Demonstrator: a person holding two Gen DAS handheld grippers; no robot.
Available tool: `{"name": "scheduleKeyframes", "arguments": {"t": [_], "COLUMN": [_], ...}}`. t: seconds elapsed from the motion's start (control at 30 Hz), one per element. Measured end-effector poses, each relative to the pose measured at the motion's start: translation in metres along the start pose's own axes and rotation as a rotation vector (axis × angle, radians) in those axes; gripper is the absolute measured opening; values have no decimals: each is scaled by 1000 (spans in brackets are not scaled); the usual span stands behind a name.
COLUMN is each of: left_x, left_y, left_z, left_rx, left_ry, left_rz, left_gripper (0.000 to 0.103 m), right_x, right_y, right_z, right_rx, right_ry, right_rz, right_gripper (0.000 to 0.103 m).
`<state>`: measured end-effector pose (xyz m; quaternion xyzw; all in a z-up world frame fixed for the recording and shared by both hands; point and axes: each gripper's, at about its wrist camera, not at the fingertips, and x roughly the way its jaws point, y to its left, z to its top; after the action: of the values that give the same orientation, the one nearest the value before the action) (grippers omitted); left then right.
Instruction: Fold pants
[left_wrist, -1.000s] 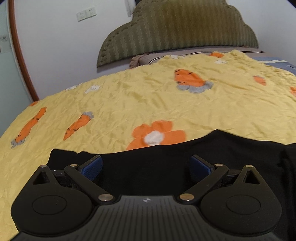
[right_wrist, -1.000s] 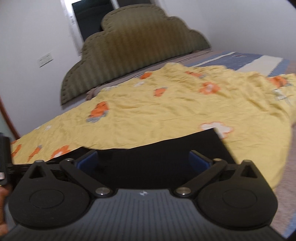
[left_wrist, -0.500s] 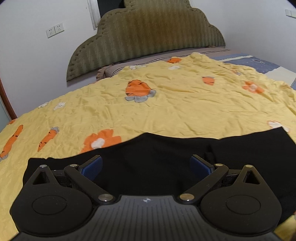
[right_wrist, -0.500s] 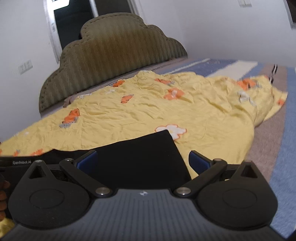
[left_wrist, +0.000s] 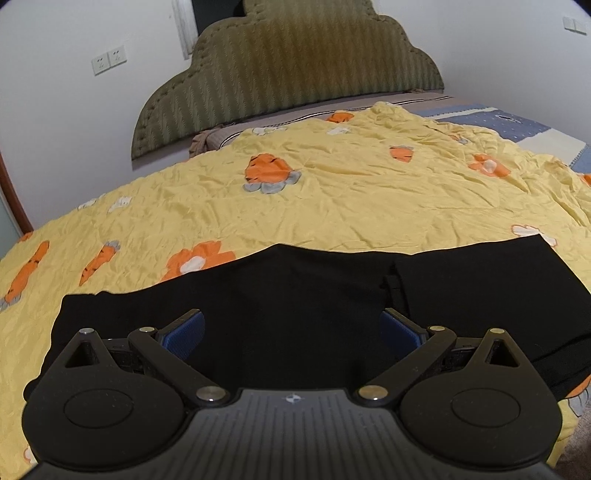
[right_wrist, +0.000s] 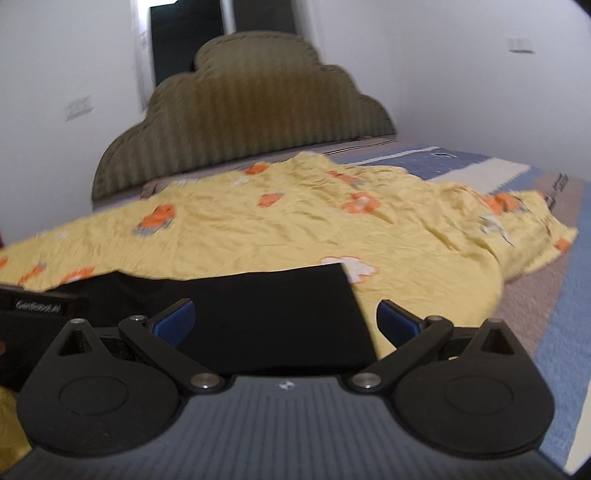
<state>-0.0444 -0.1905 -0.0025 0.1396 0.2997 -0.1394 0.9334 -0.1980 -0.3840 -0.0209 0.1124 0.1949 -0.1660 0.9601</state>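
Both grippers, left (left_wrist: 291, 328) and right (right_wrist: 284, 323), hover spread and empty above the black fabric pants (left_wrist: 295, 295), laid flat on the yellow patterned quilt (left_wrist: 332, 199) for folding.

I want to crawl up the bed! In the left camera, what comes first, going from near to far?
Left gripper → black pants → yellow quilt → green headboard.
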Motion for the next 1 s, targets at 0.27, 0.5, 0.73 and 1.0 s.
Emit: {"name": "scheduleKeyframes", "arguments": {"t": [0.27,0.5,0.73,1.0], "left_x": [-7,-11,-6,-1], "left_y": [-37,-61,-70,-73], "left_z": [1,2,1,1], "left_rx": [88,141,161,168], "left_ry": [-38,-59,-54,-47], "left_rz": [-17,-45,-35,-32], "left_gripper": [101,101,101,101], "right_x": [-7,9,37,56], "right_y": [-56,-69,-75,-91], "right_z": [-13,-13,-20,-29], "right_rx": [137,173,274,439], "right_ry": [-16,33,114,173], "right_rz": [-40,12,66,151], "right_gripper": [103,85,79,67]}}
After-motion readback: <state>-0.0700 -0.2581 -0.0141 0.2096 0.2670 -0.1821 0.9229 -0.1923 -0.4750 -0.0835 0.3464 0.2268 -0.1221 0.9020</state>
